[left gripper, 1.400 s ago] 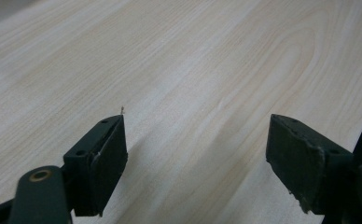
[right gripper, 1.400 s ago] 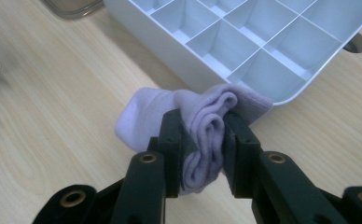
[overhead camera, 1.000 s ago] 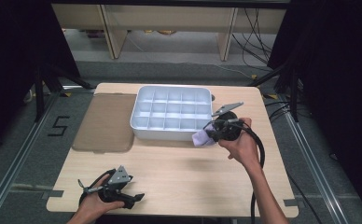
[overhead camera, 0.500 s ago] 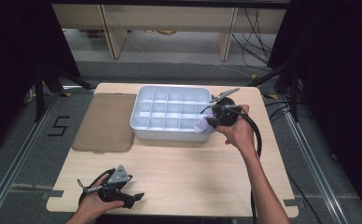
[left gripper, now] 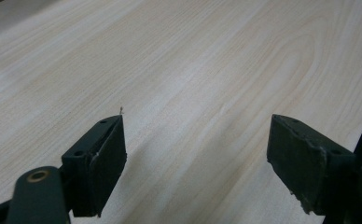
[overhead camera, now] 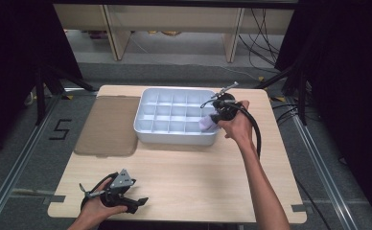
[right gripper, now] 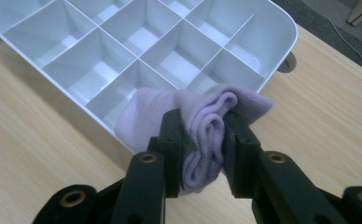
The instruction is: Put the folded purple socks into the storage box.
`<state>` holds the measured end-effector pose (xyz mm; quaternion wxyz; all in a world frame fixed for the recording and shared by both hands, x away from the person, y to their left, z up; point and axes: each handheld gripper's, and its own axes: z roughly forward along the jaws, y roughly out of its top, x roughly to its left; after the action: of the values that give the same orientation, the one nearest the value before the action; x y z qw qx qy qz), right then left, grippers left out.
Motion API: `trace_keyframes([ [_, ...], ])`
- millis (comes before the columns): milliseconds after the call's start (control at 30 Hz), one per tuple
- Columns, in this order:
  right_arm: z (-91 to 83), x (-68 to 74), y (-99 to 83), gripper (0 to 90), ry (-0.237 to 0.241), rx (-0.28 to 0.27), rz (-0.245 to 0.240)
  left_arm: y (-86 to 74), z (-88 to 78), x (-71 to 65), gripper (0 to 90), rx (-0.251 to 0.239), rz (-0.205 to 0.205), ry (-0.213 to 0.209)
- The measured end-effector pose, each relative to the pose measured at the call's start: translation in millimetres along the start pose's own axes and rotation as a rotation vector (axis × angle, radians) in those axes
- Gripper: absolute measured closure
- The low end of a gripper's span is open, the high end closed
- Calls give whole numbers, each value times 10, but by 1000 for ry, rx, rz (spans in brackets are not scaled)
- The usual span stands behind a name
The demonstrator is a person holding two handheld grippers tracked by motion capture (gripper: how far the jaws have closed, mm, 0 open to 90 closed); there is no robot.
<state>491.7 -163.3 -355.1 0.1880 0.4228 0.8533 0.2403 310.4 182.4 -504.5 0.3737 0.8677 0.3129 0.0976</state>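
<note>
A folded lilac sock [right gripper: 207, 128] is sitting bunched between the jaws of the right gripper [right gripper: 202, 154], which are pressing on it from both sides and holding it clear of the table [right gripper: 34, 154]. In the right gripper view the sock is hanging over the near corner of the white tray [right gripper: 272, 28], partly covering the corner compartment and the rim beside it; whether it is touching the rim is hard to tell. In the high view the sock [overhead camera: 206, 124] is showing as a pale patch at the tray's [overhead camera: 174, 136] near right corner, just in front of the right hand [overhead camera: 236, 125], with the right gripper [overhead camera: 214, 120] reaching over the tray's right edge and its cable looping down beside the forearm. The tray's grid of compartments is lying bare. A brown mat [overhead camera: 111, 125] is lying flat just left of the tray. Well apart, at the near left edge of the table [overhead camera: 184, 182], the left gripper [overhead camera: 135, 203] is resting in the left hand [overhead camera: 100, 206]; in its own view its jaws are standing wide over bare wood [left gripper: 193, 84], holding nothing.
</note>
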Motion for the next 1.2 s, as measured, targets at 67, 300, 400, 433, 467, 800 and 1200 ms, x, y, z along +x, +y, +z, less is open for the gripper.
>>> trace_keyframes([
  [67,42,-6,15,720,-1,7,11,0,-1,0,193,0,0,-1],
  [300,216,-18,51,720,-27,38,3,-5,7,-7,193,9,-11,-3],
  [400,278,-16,56,720,-38,52,2,-6,9,-15,193,0,-22,-4],
  [433,298,-17,59,719,-46,56,-9,-4,3,2,193,12,0,6],
  [467,316,-13,58,719,-51,61,-12,-5,9,-8,193,9,-13,2],
  [800,487,33,44,719,-112,121,-84,-6,24,-20,193,21,-5,-1],
  [1200,606,119,13,719,-125,150,-101,-1,24,-24,193,28,20,1],
])
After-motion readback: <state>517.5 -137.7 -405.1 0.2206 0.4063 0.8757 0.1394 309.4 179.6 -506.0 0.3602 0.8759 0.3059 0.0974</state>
